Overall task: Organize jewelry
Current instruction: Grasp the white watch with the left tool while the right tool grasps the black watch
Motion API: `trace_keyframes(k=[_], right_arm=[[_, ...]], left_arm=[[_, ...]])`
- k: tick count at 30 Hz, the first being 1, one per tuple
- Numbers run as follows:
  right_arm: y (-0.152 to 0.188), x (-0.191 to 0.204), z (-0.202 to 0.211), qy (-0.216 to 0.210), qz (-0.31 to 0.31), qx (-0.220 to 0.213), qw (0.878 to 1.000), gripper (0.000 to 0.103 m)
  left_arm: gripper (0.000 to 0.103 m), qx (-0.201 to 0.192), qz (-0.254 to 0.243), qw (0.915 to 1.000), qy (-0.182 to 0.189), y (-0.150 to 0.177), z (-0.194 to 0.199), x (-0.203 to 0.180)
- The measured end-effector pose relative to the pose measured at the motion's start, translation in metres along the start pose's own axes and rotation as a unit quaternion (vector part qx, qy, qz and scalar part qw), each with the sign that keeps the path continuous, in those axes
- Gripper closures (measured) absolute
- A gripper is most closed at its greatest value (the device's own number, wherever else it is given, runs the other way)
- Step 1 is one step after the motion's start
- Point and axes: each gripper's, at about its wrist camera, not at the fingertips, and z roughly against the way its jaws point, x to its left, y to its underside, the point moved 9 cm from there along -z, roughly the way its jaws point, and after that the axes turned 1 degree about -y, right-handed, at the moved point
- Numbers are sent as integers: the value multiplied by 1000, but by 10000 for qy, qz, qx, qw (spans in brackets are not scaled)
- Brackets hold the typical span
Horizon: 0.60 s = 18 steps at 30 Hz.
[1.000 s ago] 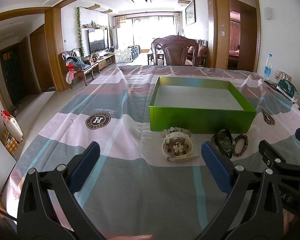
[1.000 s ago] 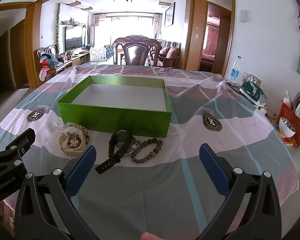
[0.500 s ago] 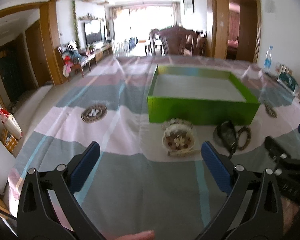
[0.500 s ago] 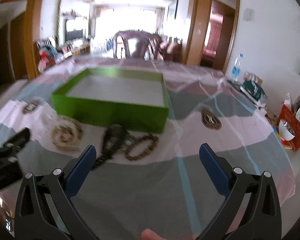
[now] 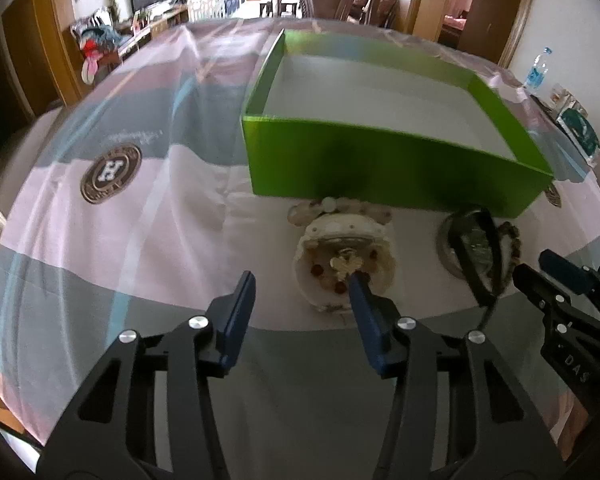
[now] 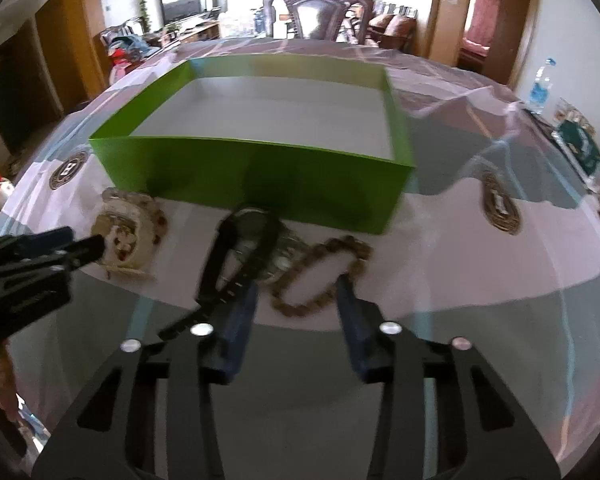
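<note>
An open green box (image 5: pixel 384 168) with a white floor stands on the cloth-covered table; it also shows in the right wrist view (image 6: pixel 260 172). In front of it lie a white watch with pale beads (image 5: pixel 342 256), a black watch (image 5: pixel 474 248) and a brown bead bracelet (image 6: pixel 320 276). My left gripper (image 5: pixel 302 284) is open, low over the cloth, its right fingertip over the white watch's near side. My right gripper (image 6: pixel 296 292) is open, its jaws either side of the brown bracelet, the black watch strap (image 6: pixel 224 272) crossing its left finger.
A water bottle (image 5: pixel 538 68) and a green packet (image 5: pixel 580 132) sit at the table's right edge. Wooden chairs (image 6: pixel 316 12) stand beyond the far edge. The cloth has round logo patches (image 5: pixel 110 172).
Both grippers have moved forward and down toward the jewelry and their jaws have narrowed. The box and jewelry have not moved.
</note>
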Motion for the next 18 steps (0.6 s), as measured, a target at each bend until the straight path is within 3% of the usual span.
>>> trace_keyframes(k=[4, 5, 6, 9, 10, 12, 18], right_arm=[[-12, 7, -13, -60, -6, 46, 10000, 64], [-11, 11, -15, -102, 12, 84, 9999, 64], [-12, 12, -19, -106, 41, 124, 9999, 64], [-8, 14, -27, -102, 106, 284, 9995, 68], [-5, 15, -27, -168, 108, 347, 9992, 86], [-2, 10, -26, -270, 10, 369, 9990, 100], [2, -18, -8, -8, -216, 257, 9994, 102]], left_arm=[[62, 100, 52, 9999, 129, 1, -13, 0], [74, 77, 57, 9997, 214, 2, -14, -2], [78, 70, 77, 9995, 297, 2, -14, -3], [96, 40, -2, 10000, 67, 7, -12, -2], [97, 53, -4, 9999, 106, 10, -10, -2], [98, 91, 27, 9997, 211, 14, -5, -2], [98, 29, 111, 9996, 252, 29, 16, 10]])
